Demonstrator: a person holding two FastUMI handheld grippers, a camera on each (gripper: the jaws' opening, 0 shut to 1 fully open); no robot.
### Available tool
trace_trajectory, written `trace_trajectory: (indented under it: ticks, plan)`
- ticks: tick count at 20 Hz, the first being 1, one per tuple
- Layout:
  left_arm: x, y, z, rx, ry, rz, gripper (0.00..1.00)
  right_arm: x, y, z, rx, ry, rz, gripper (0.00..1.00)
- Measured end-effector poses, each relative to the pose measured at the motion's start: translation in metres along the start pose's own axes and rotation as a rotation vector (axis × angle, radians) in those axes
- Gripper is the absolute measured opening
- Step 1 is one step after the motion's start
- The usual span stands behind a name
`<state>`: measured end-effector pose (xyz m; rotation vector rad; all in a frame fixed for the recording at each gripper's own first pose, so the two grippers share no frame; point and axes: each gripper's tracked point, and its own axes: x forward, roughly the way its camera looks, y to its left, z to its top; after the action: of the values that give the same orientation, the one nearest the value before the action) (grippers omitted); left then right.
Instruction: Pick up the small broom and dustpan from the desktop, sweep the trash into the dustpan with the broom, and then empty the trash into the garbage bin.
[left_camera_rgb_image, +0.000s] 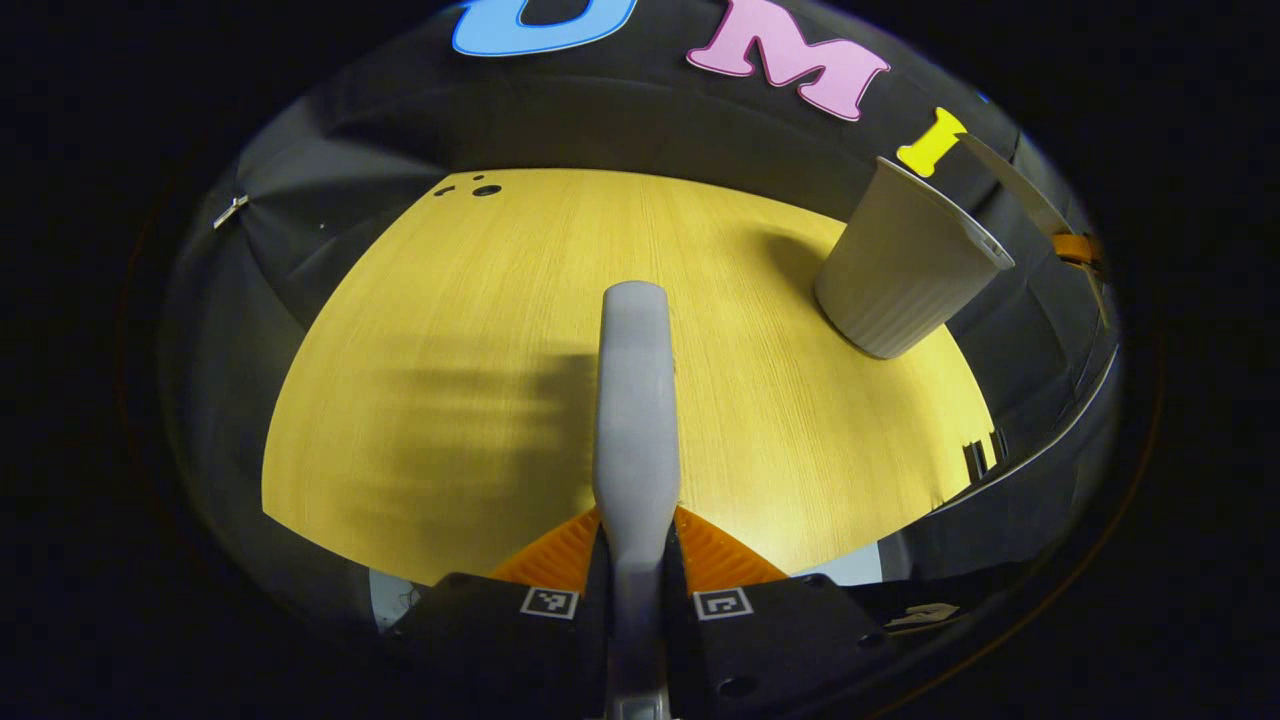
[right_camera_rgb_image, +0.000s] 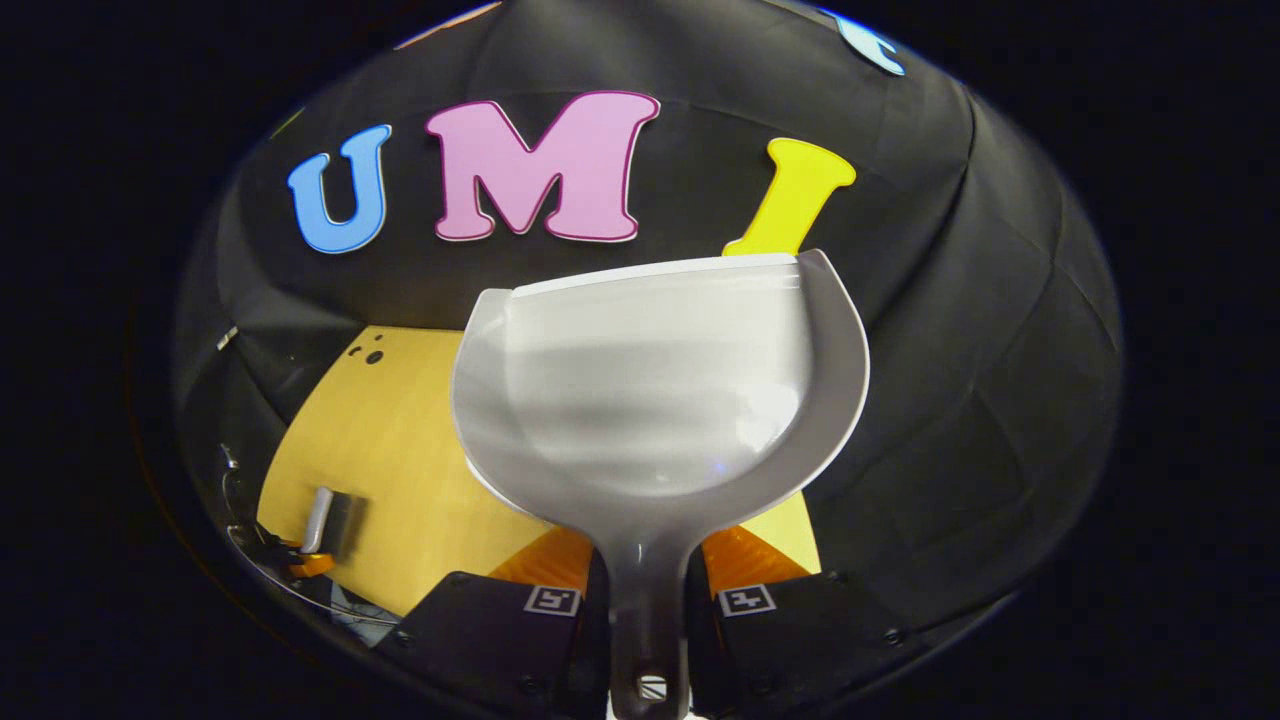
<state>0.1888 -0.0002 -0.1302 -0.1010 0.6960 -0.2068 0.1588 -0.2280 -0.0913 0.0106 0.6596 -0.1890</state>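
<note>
Both tools are clenched: the right tool (right_camera_rgb_image: 645, 572) grips the dustpan (right_camera_rgb_image: 660, 390) by its narrow handle, the stem pinched between ribbed pads, and the left tool (left_camera_rgb_image: 637, 548) grips the broom (left_camera_rgb_image: 634, 400) by its smooth, rounded grey handle, which juts straight ahead over the desk (left_camera_rgb_image: 450, 330). That desk is the largest thing, a broad slab of yellow wood-grain laminate with fine parallel lines and a few small dark holes at its far left corner. Standing on it, toward its far right edge, is the garbage bin (left_camera_rgb_image: 905, 265), a pale tapered cup shape with shallow vertical ribs and a flat rim; something thin and flat rises from its far side, too unclear to name. Held up above the desk's near right part, in the right gripper view, the dustpan is a wide, shallow scoop of glossy pale plastic with curved side walls and a straight front lip, its inside looking bare. Smallest, at the desk's near left edge in that view, the broom handle shows with a dark block behind it.
</note>
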Motion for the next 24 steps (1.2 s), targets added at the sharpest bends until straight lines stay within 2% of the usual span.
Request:
trace_trajectory:
  ticks: [2,6,8,9,10,15,18,21,24]
  plan:
    - [-0.001,0.007,0.003,0.003,-0.003,0.007,0.28,-0.007,0.019,-0.001,0.040,-0.004,0.061,0.35]
    - [-0.003,0.026,0.008,0.006,-0.022,0.046,0.28,-0.029,0.087,-0.014,0.101,-0.022,0.195,0.35]
    - [-0.005,0.035,0.010,-0.007,-0.041,0.068,0.28,-0.034,0.115,-0.020,0.081,-0.022,0.248,0.35]
    - [-0.007,0.038,0.009,-0.015,-0.045,0.076,0.31,-0.039,0.132,-0.027,0.069,-0.017,0.276,0.35]
    - [-0.007,0.041,0.007,-0.025,-0.045,0.084,0.27,-0.042,0.150,-0.031,0.060,-0.010,0.309,0.35]
    - [-0.007,0.050,-0.005,-0.074,-0.038,0.093,0.28,-0.044,0.243,-0.072,0.020,0.083,0.483,0.35]
    - [-0.003,0.057,-0.008,-0.096,-0.033,0.094,0.28,-0.022,0.278,-0.117,-0.027,0.186,0.514,0.35]
    - [0.001,0.064,-0.003,-0.101,-0.030,0.097,0.28,-0.004,0.284,-0.159,0.008,0.290,0.503,0.35]
    - [0.009,0.072,0.006,-0.103,-0.021,0.109,0.28,0.015,0.278,-0.201,-0.007,0.357,0.466,0.35]
